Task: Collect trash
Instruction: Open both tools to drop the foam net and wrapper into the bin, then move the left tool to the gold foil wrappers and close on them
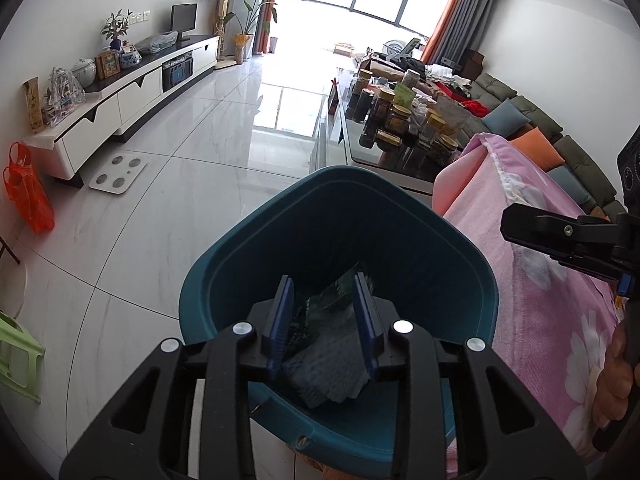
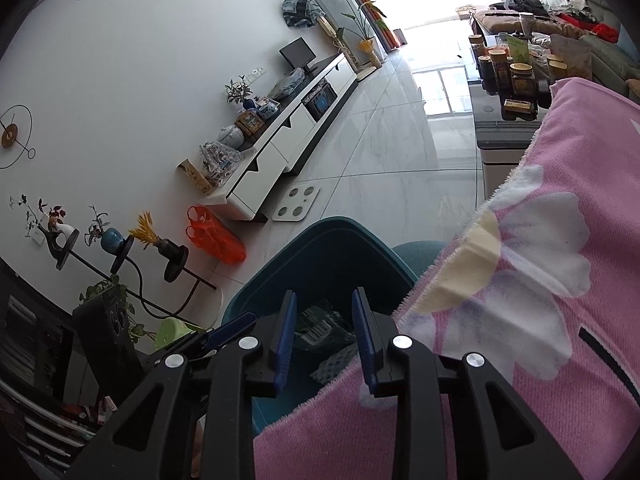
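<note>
No legible text — perhaps a barcode on the wrapper (image 2: 320, 330).

The long white TV cabinet (image 1: 132, 92) runs along the wall and serves as the landmark. On its dark top stand a small black monitor (image 1: 184, 20), a potted plant (image 1: 116, 30) in a blue vase, a picture frame (image 1: 108, 63) and a white lidded jar (image 1: 84, 72). On the floor just in front of the cabinet lies a white bathroom scale (image 1: 118, 174). Beside the cabinet's near end sits an orange plastic bag (image 1: 28, 192). Past its far end a tall leafy plant (image 1: 256, 4) stands by the window. Across the tiled floor (image 1: 200, 140) from the cabinet, a glass table (image 1: 360, 148) carries many jars (image 1: 400, 116), with a grey sofa (image 1: 560, 148) behind it and a pink flowered blanket (image 1: 532, 264) nearer.
</note>
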`<state>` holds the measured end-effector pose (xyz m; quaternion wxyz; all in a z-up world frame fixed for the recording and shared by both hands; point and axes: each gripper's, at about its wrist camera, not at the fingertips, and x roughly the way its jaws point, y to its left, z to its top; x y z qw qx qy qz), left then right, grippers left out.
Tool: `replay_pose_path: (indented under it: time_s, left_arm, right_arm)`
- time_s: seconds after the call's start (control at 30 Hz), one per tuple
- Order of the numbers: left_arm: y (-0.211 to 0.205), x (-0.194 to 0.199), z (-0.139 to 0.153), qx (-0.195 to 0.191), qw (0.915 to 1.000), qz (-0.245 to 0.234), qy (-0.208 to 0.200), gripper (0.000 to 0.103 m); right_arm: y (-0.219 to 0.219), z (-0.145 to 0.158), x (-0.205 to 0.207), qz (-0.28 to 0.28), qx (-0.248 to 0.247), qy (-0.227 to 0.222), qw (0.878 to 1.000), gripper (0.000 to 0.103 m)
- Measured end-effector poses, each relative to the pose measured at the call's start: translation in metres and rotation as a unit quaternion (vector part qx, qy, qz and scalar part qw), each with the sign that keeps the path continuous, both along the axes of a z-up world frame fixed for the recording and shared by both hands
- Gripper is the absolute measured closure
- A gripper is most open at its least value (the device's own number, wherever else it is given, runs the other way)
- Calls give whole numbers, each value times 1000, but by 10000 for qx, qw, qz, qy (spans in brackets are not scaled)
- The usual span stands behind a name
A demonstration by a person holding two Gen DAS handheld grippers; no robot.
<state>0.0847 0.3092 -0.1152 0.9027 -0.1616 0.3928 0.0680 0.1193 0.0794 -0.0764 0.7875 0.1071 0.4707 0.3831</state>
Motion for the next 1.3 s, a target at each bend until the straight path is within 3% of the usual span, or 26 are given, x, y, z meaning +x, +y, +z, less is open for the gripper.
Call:
replay_pose_path:
  time_s: [0.3,0.43,0.63,0.77,0.87,1.0,1.3]
  left_arm:
    - [-6,2,3,13,9999,-102,-88,73]
    - [-16,-7,17,51,9991,-263,-324,68]
    - [-57,-17,50,219,9931,-830,-797,61]
    - [-103,-20,68,233,9832,-1495,-1025,60]
    - [-151,-24,79,235,9699,-2136,-1144,59]
    - [-222,-39,83,198,9438,-3057,-1245,58]
    - [-360,-62,83,-240,8683,-4835,-1080,47]
  right_arm:
    - [-28,13,-8,-69,172,-141,9997,74]
    - [-46,21,-19,-108,112,-431,9990,68]
    - [-95,38,-38,-365,53,-865,9956,62]
    - [-142,45,-53,-711,-7,-1064,9918,59]
    - [-183,49,-66,-1069,-80,-1160,9874,59]
    - [-240,53,-87,-1664,-260,-1276,9774,58]
    - [-352,50,-129,-3014,-579,-1328,9424,55]
